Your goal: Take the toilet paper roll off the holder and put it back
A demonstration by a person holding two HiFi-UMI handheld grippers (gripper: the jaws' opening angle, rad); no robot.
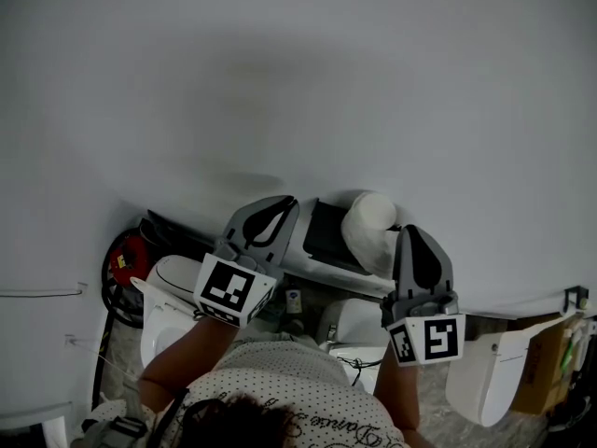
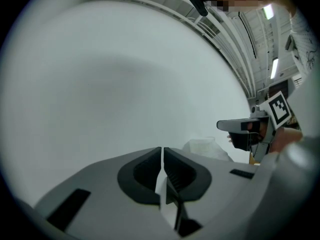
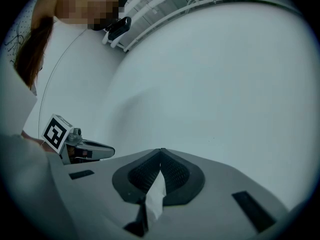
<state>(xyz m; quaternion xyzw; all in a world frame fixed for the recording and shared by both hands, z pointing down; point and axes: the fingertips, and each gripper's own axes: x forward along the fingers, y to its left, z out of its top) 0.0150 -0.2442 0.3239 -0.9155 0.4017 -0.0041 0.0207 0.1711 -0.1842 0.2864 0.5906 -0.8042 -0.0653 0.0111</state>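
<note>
One white wall (image 1: 280, 63) backs roll (image 1: 368, 222) and holder (image 1: 326, 233).

Left gripper (image 1: 285, 205) and right gripper (image 1: 411, 233) held side by side, jaws closed

Sanitary-fixture mock-up inside a large hall. Indicators: plain white wall (image 1: 298, 63) carrying a black holder (image 1: 326, 236) with a toilet paper roll (image 1: 370, 224) at centre; white sanitary fixtures (image 1: 490, 376) along the lower edge; ceiling strip lights (image 2: 274, 68) at upper right.

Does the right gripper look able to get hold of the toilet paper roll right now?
Likely not yet: the right gripper sits just beside the toilet paper roll, nothing between, but its jaws are shut.
</note>
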